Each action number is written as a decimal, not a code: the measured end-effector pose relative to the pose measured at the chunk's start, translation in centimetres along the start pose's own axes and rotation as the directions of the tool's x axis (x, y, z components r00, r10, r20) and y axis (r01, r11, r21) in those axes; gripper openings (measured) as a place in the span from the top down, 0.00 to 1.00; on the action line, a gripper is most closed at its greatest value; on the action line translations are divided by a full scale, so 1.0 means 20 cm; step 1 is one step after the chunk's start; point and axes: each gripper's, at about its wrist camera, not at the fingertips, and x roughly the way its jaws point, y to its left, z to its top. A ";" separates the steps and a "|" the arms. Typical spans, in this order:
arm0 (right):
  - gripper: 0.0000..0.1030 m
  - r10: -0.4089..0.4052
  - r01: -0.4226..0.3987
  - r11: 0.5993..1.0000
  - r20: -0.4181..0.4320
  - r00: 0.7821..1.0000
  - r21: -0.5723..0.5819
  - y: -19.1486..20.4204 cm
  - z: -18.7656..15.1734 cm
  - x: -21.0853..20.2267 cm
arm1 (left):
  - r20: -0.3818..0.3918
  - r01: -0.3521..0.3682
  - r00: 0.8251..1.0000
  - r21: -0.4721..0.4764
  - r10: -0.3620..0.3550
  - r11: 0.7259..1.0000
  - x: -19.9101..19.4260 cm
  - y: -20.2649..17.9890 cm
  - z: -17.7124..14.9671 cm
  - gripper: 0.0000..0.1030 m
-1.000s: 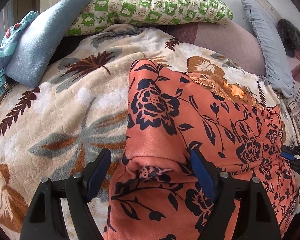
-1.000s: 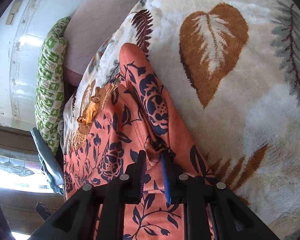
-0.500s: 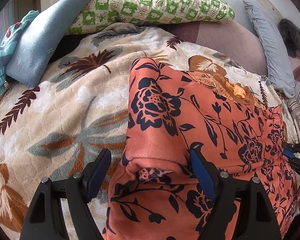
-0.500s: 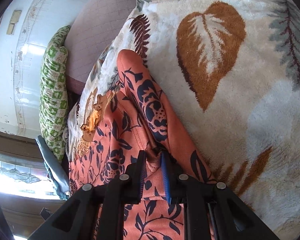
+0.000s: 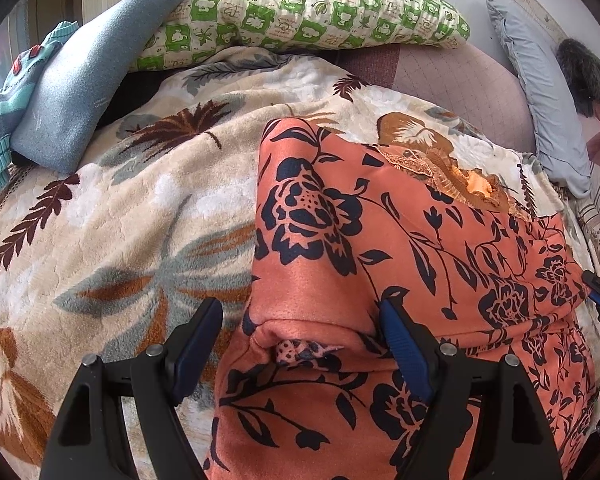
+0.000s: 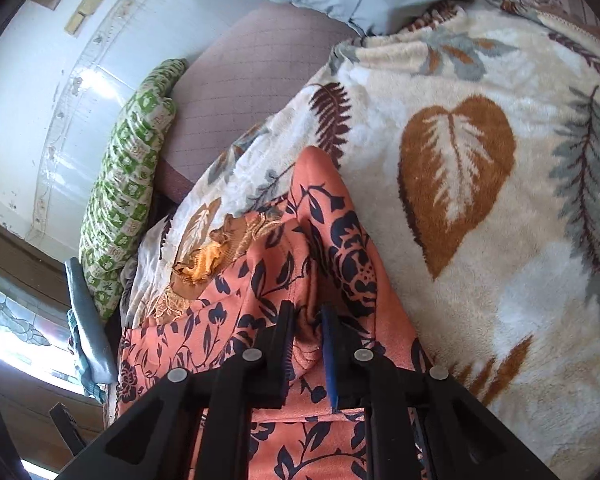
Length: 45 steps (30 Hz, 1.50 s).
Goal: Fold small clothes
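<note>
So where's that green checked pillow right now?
The green checked pillow lies at the far edge of the bed against the wall, behind the leaf-print blanket, beside a folded blue garment on its left.

Leaf-patterned fleece blanket, green checked pillow, folded blue cloth, grey pillow behind.

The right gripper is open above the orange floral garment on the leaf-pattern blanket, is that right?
Not quite. In the right wrist view the right gripper is not open: its jaws have just been closing and are shut on a fold of the orange floral garment, which does lie on the leaf-pattern blanket.
</note>
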 end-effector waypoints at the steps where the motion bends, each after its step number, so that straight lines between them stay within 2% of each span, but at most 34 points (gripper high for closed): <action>1: 0.86 -0.022 0.023 1.000 0.012 1.000 -0.021 0.02 0.00 -0.03 | 0.006 -0.002 1.000 0.001 0.002 1.000 -0.01 0.00 0.00 0.21; 5: 0.91 -0.165 0.171 0.979 0.061 0.984 -0.110 0.02 0.02 -0.12 | -0.006 -0.001 1.000 0.032 0.001 0.999 0.00 -0.03 0.00 0.21; 8: 0.91 -0.141 0.140 0.986 -0.005 0.990 -0.087 -0.06 0.02 -0.09 | -0.018 -0.027 0.999 0.065 0.029 0.998 0.02 -0.06 -0.02 0.21; 12: 0.90 -0.039 0.033 0.990 -0.039 0.998 -0.138 0.07 0.02 -0.04 | 0.025 -0.041 0.999 0.051 0.039 0.998 -0.02 -0.05 -0.01 0.21; 16: 0.90 -0.077 0.051 0.961 -0.087 0.993 -0.273 0.31 0.03 0.13 | 0.069 -0.061 0.996 0.032 0.059 0.998 -0.05 -0.03 0.01 0.21; 18: 0.90 -0.170 0.126 0.947 -0.130 0.977 -0.297 0.33 0.02 0.26 | 0.051 -0.076 0.996 0.038 0.074 0.996 -0.03 -0.02 0.01 0.21; 20: 0.89 -0.285 0.222 0.931 -0.195 0.939 -0.290 0.26 0.00 0.40 | 0.004 -0.089 0.996 0.042 0.089 0.995 0.02 -0.01 0.00 0.21; 21: 0.89 -0.256 0.201 0.946 -0.209 0.944 -0.253 0.21 0.00 0.42 | -0.015 -0.084 0.996 0.036 0.085 0.996 0.04 0.00 0.00 0.21; 22: 0.89 -0.208 0.167 0.965 -0.200 0.957 -0.201 0.17 0.01 0.38 | -0.024 -0.079 0.997 0.025 0.079 0.997 0.05 0.00 0.00 0.21; 24: 0.89 -0.204 0.172 0.973 -0.224 0.953 -0.157 0.14 0.02 0.32 | -0.029 -0.068 0.997 0.007 0.068 0.998 0.04 0.01 0.00 0.21; 27: 0.89 -0.191 0.148 0.963 -0.180 0.965 -0.226 0.15 0.00 0.20 | -0.015 -0.077 0.997 0.010 0.077 0.997 0.01 0.00 0.00 0.21; 28: 0.88 -0.195 0.149 0.958 -0.174 0.965 -0.246 0.14 -0.02 0.18 | -0.014 -0.087 0.996 0.026 0.087 0.996 0.01 -0.01 -0.01 0.21; 30: 0.86 -0.211 0.150 0.959 -0.250 0.945 -0.242 0.09 -0.07 0.22 | -0.015 -0.103 0.994 0.080 0.105 0.991 0.01 -0.04 -0.03 0.21; 34: 0.86 -0.181 0.117 0.961 -0.255 0.950 -0.250 0.11 -0.08 0.07 | 0.002 -0.115 0.993 0.144 0.115 0.983 -0.07 -0.05 -0.11 0.21; 37: 0.86 -0.112 0.053 0.953 -0.184 0.977 -0.298 0.18 -0.10 -0.18 | 0.039 -0.132 0.991 0.151 0.128 0.980 -0.21 -0.01 -0.19 0.21; 39: 0.86 -0.083 0.016 0.931 -0.168 0.982 -0.363 0.21 -0.14 -0.36 | 0.042 -0.137 0.990 0.137 0.132 0.981 -0.31 0.03 -0.27 0.21; 41: 0.86 -0.055 -0.017 0.925 -0.179 0.982 -0.380 0.18 -0.17 -0.52 | 0.025 -0.114 0.993 0.092 0.112 0.989 -0.41 0.10 -0.38 0.21; 43: 0.86 -0.011 -0.071 0.931 -0.221 0.975 -0.358 0.09 -0.22 -0.65 | -0.016 -0.071 0.997 0.025 0.072 0.997 -0.51 0.16 -0.49 0.21; 45: 0.86 0.048 -0.132 0.939 -0.261 0.964 -0.317 -0.01 -0.26 -0.73 | -0.022 -0.043 0.999 -0.017 0.043 0.999 -0.60 0.20 -0.56 0.21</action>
